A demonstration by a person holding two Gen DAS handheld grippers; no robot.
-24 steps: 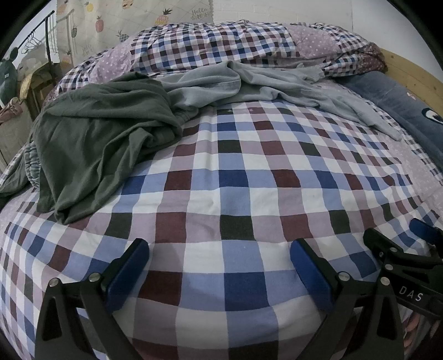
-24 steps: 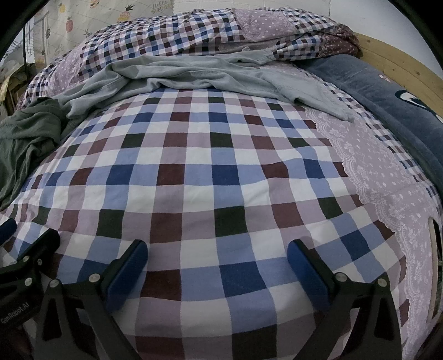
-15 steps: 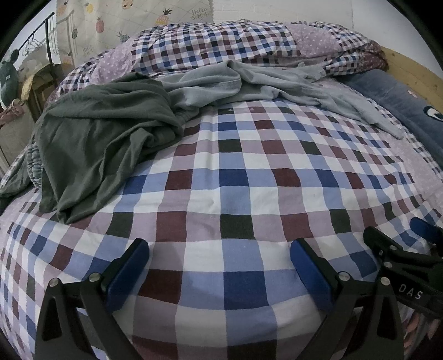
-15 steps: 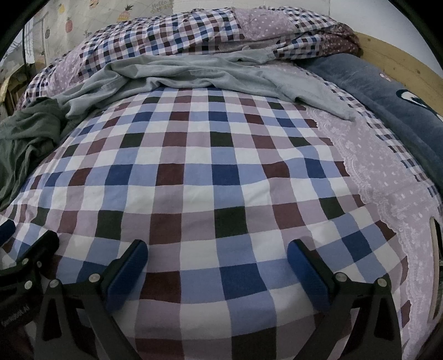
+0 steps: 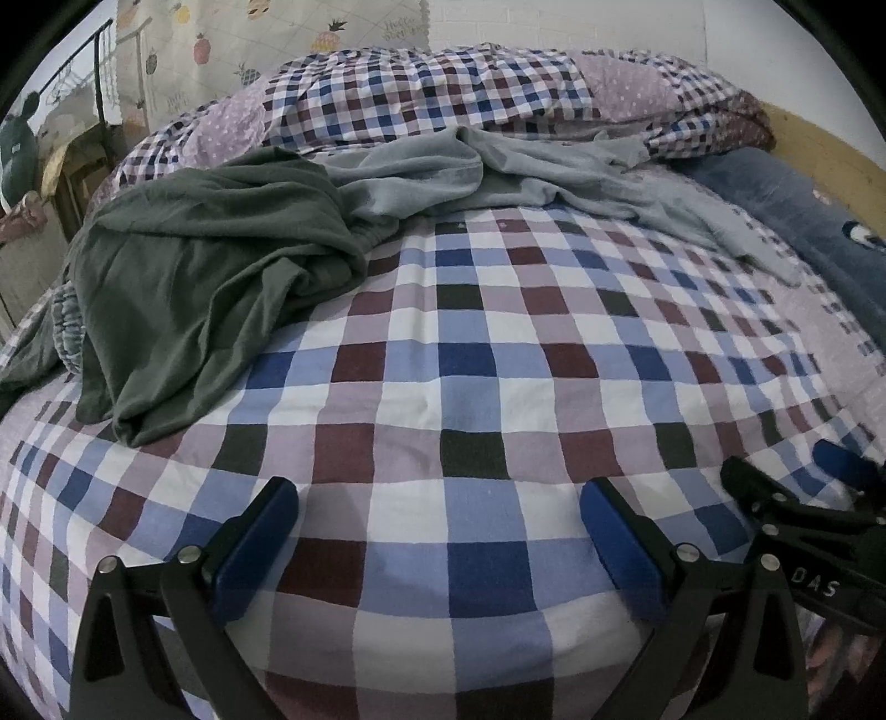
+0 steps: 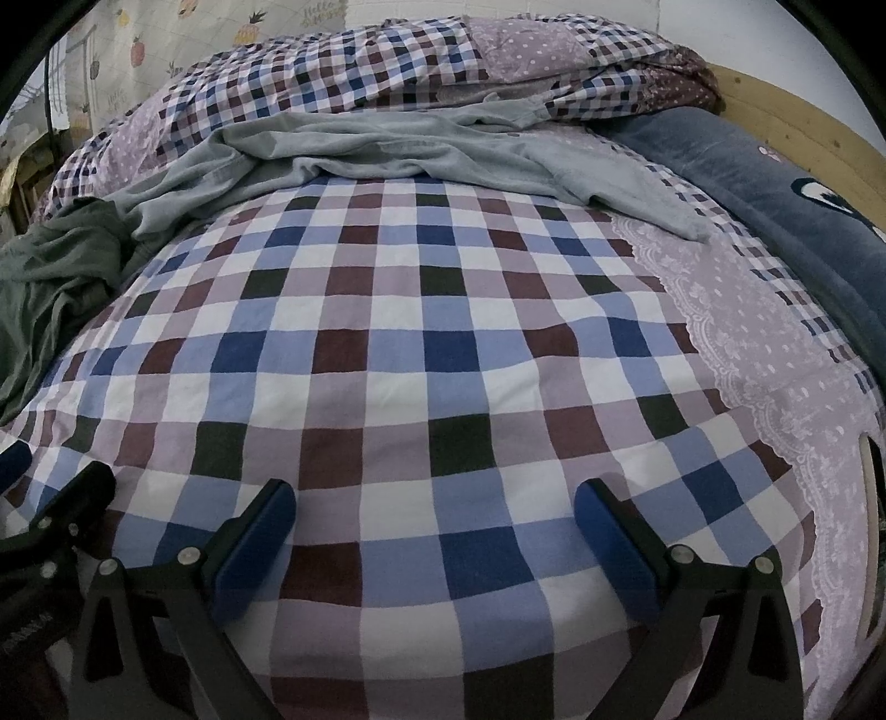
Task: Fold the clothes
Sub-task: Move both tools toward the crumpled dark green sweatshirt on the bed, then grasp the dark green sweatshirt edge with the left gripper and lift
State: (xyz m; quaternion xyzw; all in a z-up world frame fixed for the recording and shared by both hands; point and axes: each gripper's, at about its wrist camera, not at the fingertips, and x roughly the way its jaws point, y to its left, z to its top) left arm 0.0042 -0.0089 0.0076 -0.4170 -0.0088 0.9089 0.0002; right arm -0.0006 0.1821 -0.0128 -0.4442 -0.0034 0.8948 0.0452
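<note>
A crumpled dark green garment (image 5: 205, 277) lies on the left of the checked bedsheet (image 5: 470, 387); its edge shows at the left of the right wrist view (image 6: 50, 277). Behind it a light grey garment (image 5: 498, 171) (image 6: 398, 149) is strewn across the far part of the bed. My left gripper (image 5: 437, 531) hovers open over the near sheet, nothing between its blue pads. My right gripper (image 6: 434, 531) is open too, beside it, and it appears at the left wrist view's right edge (image 5: 819, 487). Both grippers are well short of the clothes.
A bunched checked duvet (image 5: 470, 94) lies along the back. A dark blue plush pillow (image 6: 775, 188) and a wooden bed frame (image 6: 803, 127) run along the right. A pineapple-print curtain (image 5: 249, 50) and a rack stand at the far left.
Both views have shifted slightly, as the grippers drift a little over the sheet. Both stay open and the clothes lie untouched.
</note>
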